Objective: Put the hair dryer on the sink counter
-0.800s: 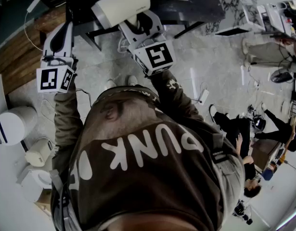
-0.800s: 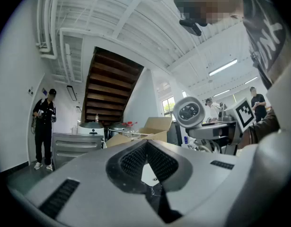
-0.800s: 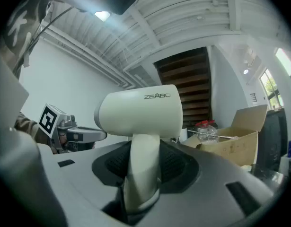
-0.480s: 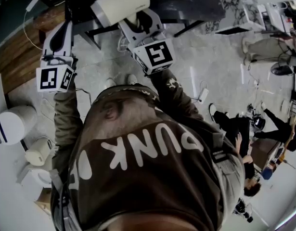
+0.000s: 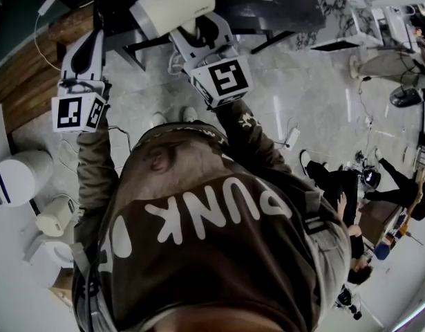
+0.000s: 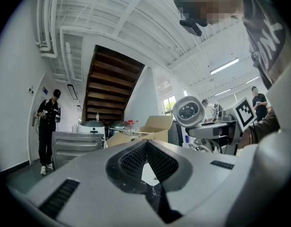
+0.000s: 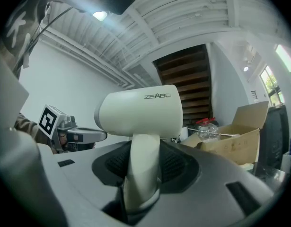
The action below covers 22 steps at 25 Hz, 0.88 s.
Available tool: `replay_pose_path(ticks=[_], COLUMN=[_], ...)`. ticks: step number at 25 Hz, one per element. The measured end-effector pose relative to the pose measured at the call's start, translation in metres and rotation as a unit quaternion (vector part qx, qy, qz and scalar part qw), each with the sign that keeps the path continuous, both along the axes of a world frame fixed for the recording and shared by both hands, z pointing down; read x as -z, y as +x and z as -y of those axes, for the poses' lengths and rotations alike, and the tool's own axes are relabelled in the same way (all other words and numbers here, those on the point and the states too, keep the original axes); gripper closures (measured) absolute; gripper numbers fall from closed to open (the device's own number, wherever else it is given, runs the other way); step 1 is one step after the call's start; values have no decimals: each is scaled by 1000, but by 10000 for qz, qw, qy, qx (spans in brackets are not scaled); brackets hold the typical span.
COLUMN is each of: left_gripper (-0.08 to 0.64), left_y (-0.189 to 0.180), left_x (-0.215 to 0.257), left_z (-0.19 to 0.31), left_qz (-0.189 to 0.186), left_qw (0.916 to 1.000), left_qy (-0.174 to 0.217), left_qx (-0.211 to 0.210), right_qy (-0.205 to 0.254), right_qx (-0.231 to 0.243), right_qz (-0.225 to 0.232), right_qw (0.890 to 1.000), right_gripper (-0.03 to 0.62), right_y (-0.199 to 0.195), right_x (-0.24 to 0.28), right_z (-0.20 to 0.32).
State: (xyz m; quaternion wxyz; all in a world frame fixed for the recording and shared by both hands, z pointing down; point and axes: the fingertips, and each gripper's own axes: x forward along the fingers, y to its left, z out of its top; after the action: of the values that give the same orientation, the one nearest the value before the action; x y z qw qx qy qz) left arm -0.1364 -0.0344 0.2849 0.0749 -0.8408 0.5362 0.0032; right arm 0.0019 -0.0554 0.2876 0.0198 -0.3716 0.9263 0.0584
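A white hair dryer (image 5: pixel 174 5) is held up in front of me, well above the floor. My right gripper (image 5: pixel 198 32) is shut on its handle (image 7: pixel 143 169), which stands upright between the black pads, with the barrel (image 7: pixel 138 111) lying across above them. My left gripper (image 5: pixel 86 50) hangs to the left of it, apart from the dryer. Its jaws (image 6: pixel 145 148) are shut with nothing between them. In the left gripper view the dryer's round nozzle (image 6: pixel 189 111) faces the camera. No sink counter can be made out.
A dark table (image 5: pixel 267 9) and a marbled cabinet (image 5: pixel 331 19) lie ahead. White appliances (image 5: pixel 19 178) stand at my left and a person (image 5: pixel 350 196) sits on the floor at right. An open cardboard box (image 7: pixel 230 136), a wooden staircase (image 6: pixel 112 86) and a standing person (image 6: pixel 47 126) are around.
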Motion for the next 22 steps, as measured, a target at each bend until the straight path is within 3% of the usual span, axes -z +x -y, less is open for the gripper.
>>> replay_pose_path(ticks=[22], left_gripper=[566], left_y=[48], left_x=[-11], left_z=[0], left_qz=[147], left_qw=[9989], left_qy=[-152], left_qx=[412], right_qy=[-135], right_qx=[256], right_qz=[127], right_qw=[9995], right_gripper=[430], right_y=[52], right_x=[-16], right_z=[13])
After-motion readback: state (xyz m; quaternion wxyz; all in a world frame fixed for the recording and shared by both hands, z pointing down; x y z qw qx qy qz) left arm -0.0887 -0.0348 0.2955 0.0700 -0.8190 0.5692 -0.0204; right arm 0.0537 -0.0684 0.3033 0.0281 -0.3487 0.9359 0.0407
